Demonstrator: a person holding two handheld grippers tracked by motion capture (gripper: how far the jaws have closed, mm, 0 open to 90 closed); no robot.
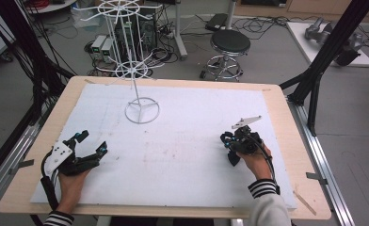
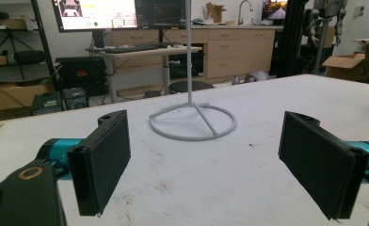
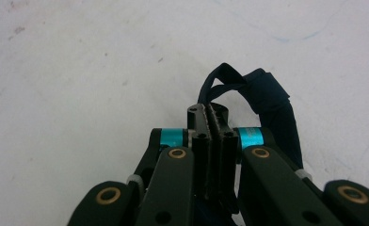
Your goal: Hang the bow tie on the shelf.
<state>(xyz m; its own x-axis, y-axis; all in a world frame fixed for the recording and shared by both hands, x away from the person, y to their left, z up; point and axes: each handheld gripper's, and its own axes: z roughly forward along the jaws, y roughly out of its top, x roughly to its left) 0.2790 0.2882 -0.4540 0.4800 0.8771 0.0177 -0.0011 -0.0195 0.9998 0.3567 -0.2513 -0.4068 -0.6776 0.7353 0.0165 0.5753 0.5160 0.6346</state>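
A dark navy fabric strap (image 3: 266, 92) loops out from between the jaws of my right gripper (image 3: 210, 115), which is shut on it just above the white board. In the high view my right gripper (image 1: 230, 143) is at the board's right side, tipped down toward the surface. At the board's left, my left gripper (image 1: 89, 143) lies low with its jaws wide open and nothing between them. Its two black pads (image 2: 105, 160) frame the round base of a white wire rack stand (image 2: 192, 123). The stand (image 1: 141, 110) rises from the far middle of the board.
A white foam board (image 1: 196, 160) covers most of the wooden table (image 1: 286, 141). Behind the table stand a black stool (image 1: 229, 44), cables and computer boxes on the floor. A black frame post (image 1: 324, 56) slants at the far right.
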